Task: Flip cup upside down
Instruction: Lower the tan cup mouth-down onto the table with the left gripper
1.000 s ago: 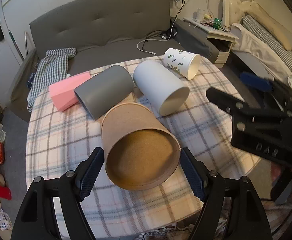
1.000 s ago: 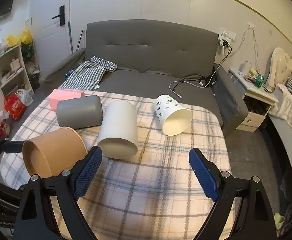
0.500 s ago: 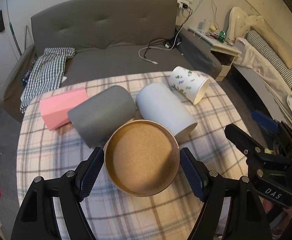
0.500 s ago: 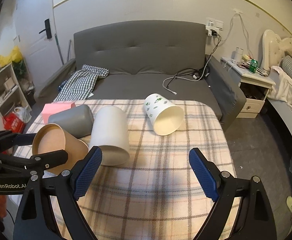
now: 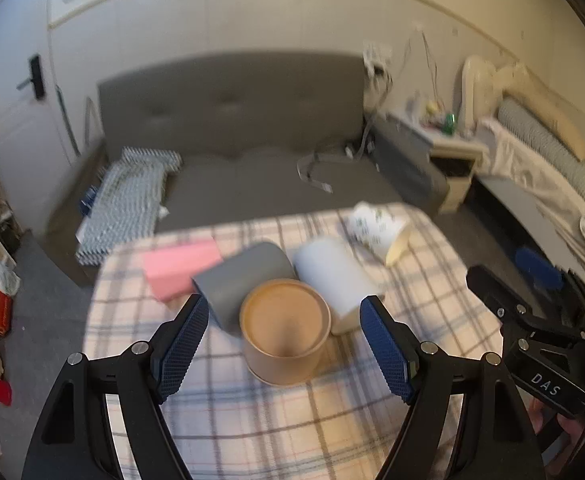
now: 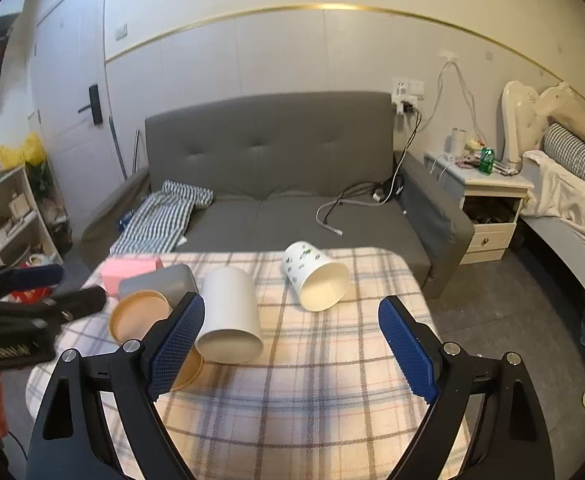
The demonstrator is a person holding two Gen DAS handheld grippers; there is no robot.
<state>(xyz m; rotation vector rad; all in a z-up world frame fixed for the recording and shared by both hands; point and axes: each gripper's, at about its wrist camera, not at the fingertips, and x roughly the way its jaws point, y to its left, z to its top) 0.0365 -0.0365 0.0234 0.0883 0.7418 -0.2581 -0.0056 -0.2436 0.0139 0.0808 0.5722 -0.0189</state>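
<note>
A brown paper cup (image 5: 285,333) stands upside down on the checked tablecloth (image 5: 332,408), its flat base facing up; it also shows in the right wrist view (image 6: 138,316). My left gripper (image 5: 284,346) is open, its blue pads apart on either side of the cup and not touching it. A grey cup (image 5: 242,284), a white cup (image 5: 334,280) and a leaf-printed cup (image 5: 376,232) lie on their sides behind it. My right gripper (image 6: 292,350) is open and empty, above the table's near side, with the white cup (image 6: 230,316) ahead on its left.
A pink box (image 5: 180,268) lies at the table's left back. A grey sofa (image 6: 276,184) with a checked cloth (image 6: 160,220) and a cable stands behind the table. A nightstand (image 6: 488,204) and a bed are at the right.
The brown cup went from lying on its side in my left gripper to standing upside down on the table. My left gripper let go of it and pulled back and up.
</note>
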